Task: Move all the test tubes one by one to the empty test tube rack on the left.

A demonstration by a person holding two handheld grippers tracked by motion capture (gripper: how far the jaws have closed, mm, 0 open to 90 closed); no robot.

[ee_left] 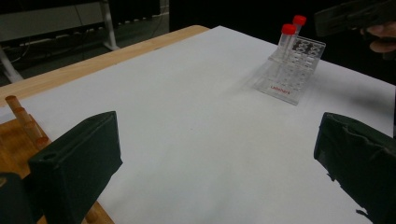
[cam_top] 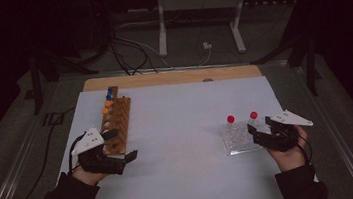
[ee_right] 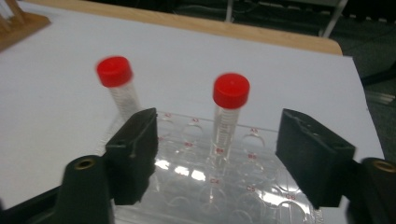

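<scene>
With my right hand-held gripper (ee_right: 217,154) gaping wide and empty around the nearer red-capped clear plastic tube (ee_right: 228,119) standing in the transparent plastic rack (ee_right: 261,186) on the white counter (ee_right: 60,93), I should centre, then close gently below the cap.

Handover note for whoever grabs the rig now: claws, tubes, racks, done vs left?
Left claw: open, empty, beside the wooden rack, which holds orange- and blue-capped tubes.
Right claw: open, empty, jaws either side of the nearer red-capped tube but not touching.
Both red-capped tubes, the second included, stand in the clear rack.
Done: nothing gripped yet.
Left: probably close on that tube and lift it.
</scene>
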